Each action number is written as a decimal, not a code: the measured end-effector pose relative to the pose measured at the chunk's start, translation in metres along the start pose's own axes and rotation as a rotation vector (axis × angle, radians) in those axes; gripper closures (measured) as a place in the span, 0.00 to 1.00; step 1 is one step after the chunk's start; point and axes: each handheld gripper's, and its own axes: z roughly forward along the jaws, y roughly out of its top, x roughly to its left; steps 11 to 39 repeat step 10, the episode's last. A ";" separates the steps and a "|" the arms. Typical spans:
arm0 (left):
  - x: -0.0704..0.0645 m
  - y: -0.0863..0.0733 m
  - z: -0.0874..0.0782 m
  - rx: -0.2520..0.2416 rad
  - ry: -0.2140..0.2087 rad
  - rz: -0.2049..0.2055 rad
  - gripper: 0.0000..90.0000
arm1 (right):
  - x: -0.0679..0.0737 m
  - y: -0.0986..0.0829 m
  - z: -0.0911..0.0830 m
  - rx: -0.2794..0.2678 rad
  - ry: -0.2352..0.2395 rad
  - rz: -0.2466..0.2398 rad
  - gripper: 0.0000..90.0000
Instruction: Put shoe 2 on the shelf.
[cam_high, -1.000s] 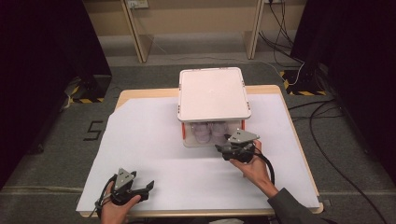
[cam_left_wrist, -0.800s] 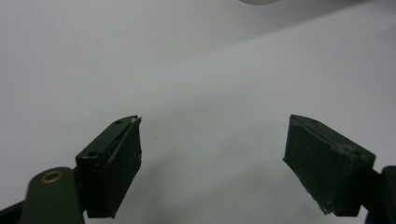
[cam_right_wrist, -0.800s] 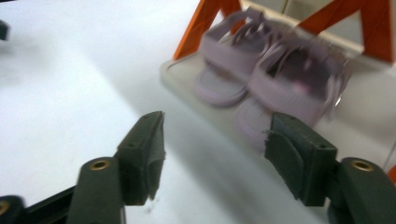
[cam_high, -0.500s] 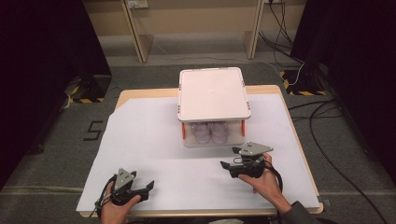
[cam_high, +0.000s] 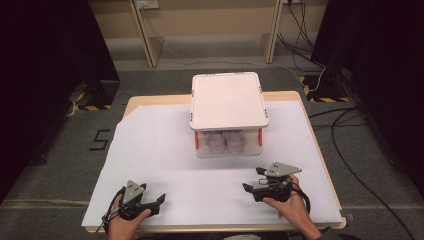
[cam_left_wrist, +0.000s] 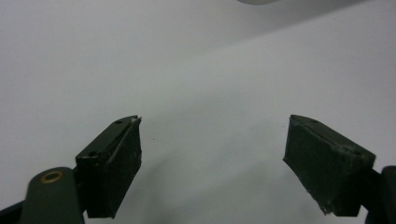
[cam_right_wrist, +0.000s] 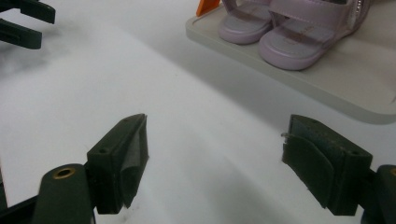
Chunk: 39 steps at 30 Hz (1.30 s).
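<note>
**Both grippers empty and wide open, sandals sit in lidded box**

Right gripper (cam_high: 252, 186) is held in the person's right hand (cam_high: 290, 207) at the near right of the table (cam_high: 150, 100), over the white sheet (cam_high: 165, 150). Jaws are spread wide, nothing between them. In the right gripper view the two black jaws rise from the bottom with bare white sheet in the gap.

Left gripper (cam_high: 159, 202) is at the near left edge of the table, in the left hand (cam_high: 125, 225). Jaws are wide apart too and hold nothing; the left gripper view shows plain sheet between them. The left gripper also shows far off at the top left of the right gripper view (cam_right_wrist: 25, 21).

Pair of lilac sandals (cam_high: 226, 142) sits side by side on the base of the box (cam_high: 227, 152), under the white lid (cam_high: 228, 100), mid-table toward the far side. Orange posts (cam_high: 196, 140) stand at the box's corners. In the right gripper view the sandals (cam_right_wrist: 289, 28) are ahead and to the upper right, toes toward the camera, well apart from the jaws. Box walls are probably clear plastic, hard to say at this resolution.

Both grippers are well apart from each other and from the box.
</note>
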 end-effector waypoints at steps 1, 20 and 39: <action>0.000 0.000 0.000 0.000 0.000 0.000 0.20 | 0.000 -0.001 -0.001 0.004 -0.005 0.000 0.25; 0.000 0.000 0.000 0.004 0.000 0.002 0.20 | -0.002 -0.010 -0.007 0.015 -0.021 0.018 0.23; 0.000 0.000 0.000 0.004 0.000 0.002 0.20 | -0.002 -0.010 -0.007 0.015 -0.021 0.018 0.23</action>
